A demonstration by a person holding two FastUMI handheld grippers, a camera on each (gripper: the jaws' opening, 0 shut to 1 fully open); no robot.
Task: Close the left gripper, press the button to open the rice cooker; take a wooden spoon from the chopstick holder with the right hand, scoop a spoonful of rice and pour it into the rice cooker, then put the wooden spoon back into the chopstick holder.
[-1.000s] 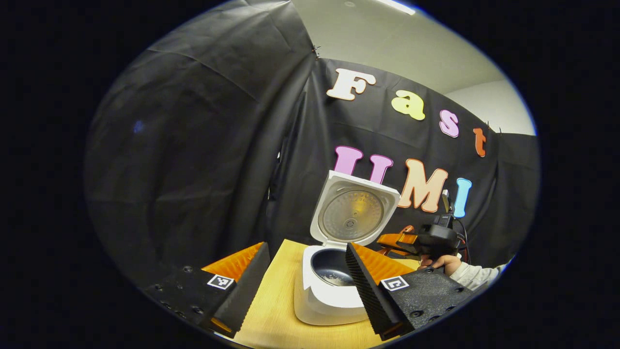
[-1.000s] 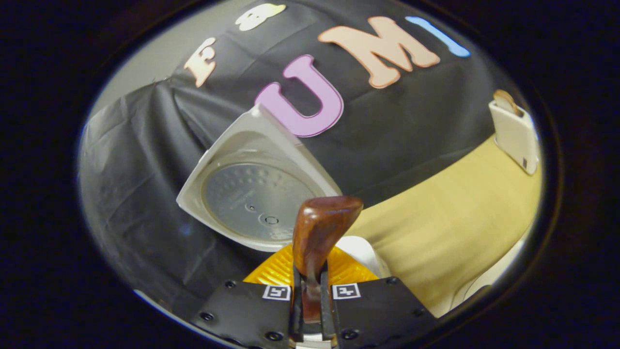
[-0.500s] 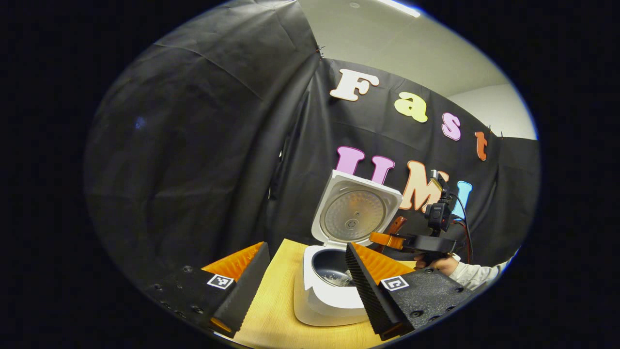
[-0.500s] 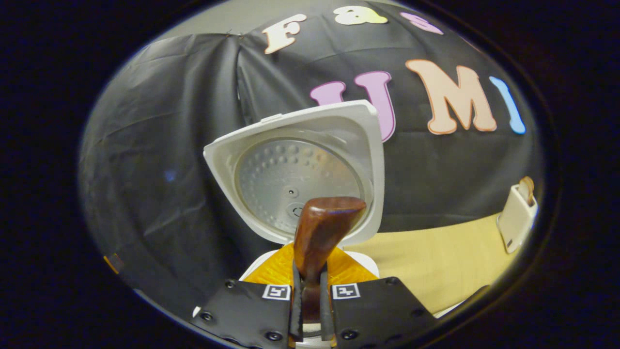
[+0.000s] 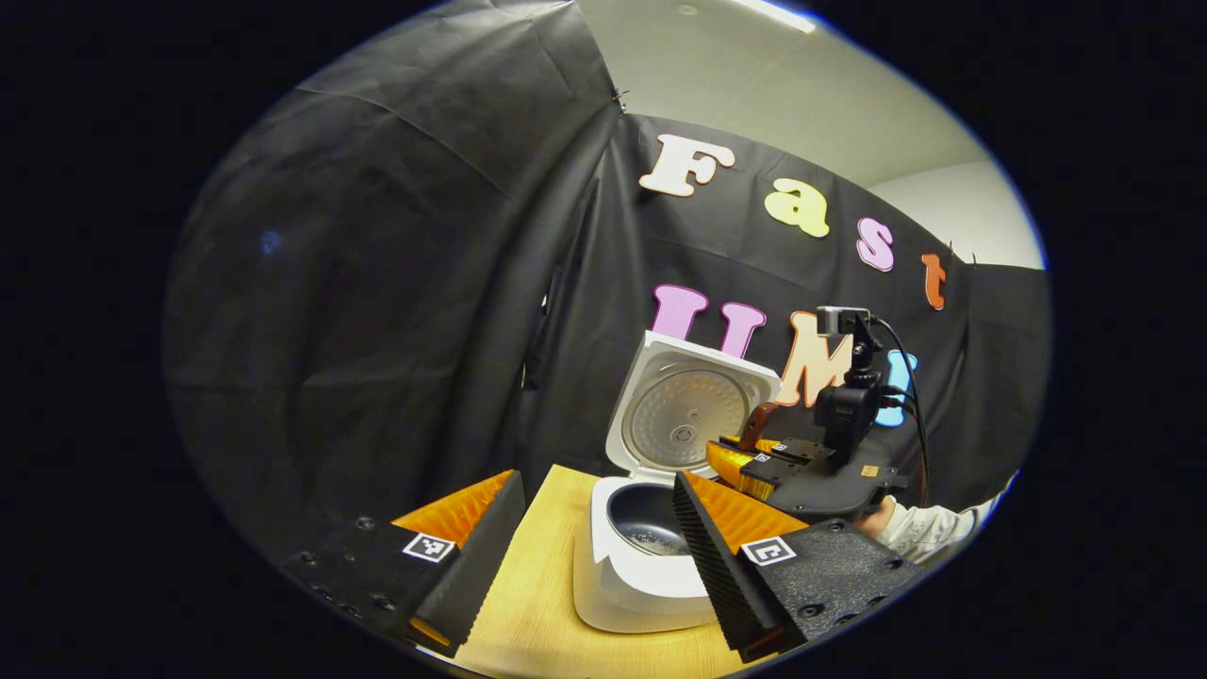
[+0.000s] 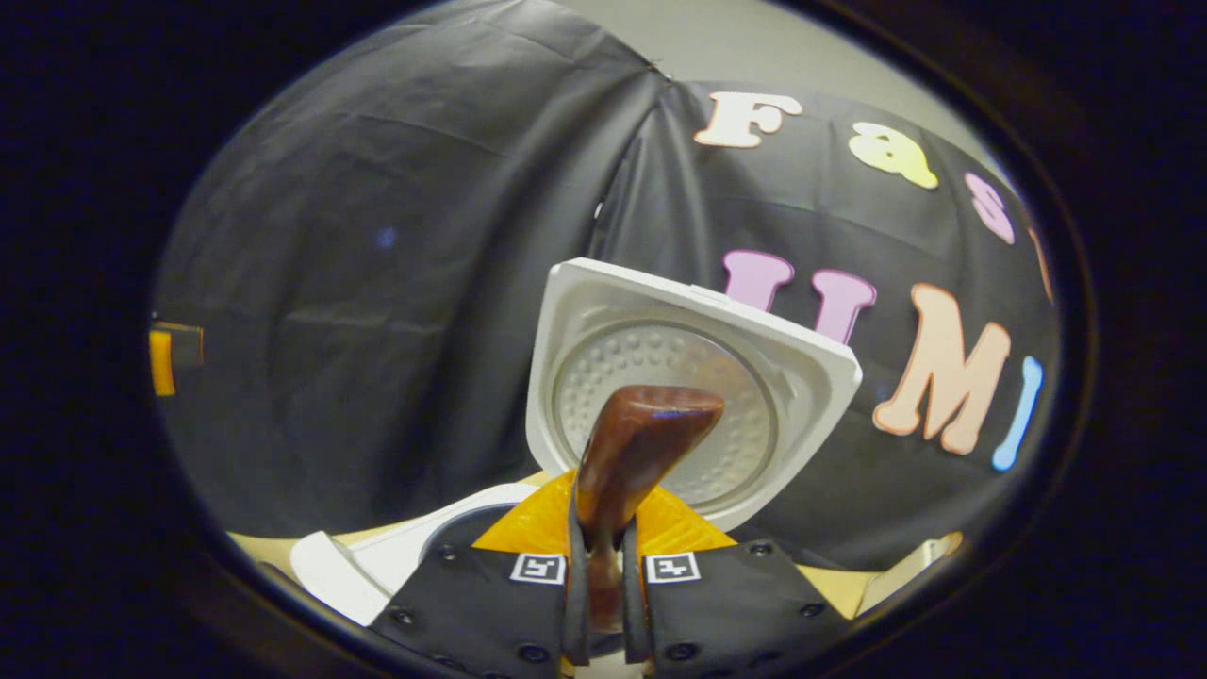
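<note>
While the white rice cooker (image 5: 641,566) sits lid-up on the pale wooden counter (image 5: 528,604), left claw (image 5: 594,556) gapes near it. Right claw (image 6: 599,604) clamps the dark brown wooden spoon (image 6: 632,453), handle along fingers, bowl forward-up, above the pot.

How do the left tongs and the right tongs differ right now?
The left tongs stand open with nothing between them, while the right tongs are shut on the wooden spoon. The left tongs sit low over the table in front of the rice cooker; the right tongs are raised beside its open lid. Both point toward the rice cooker.
</note>
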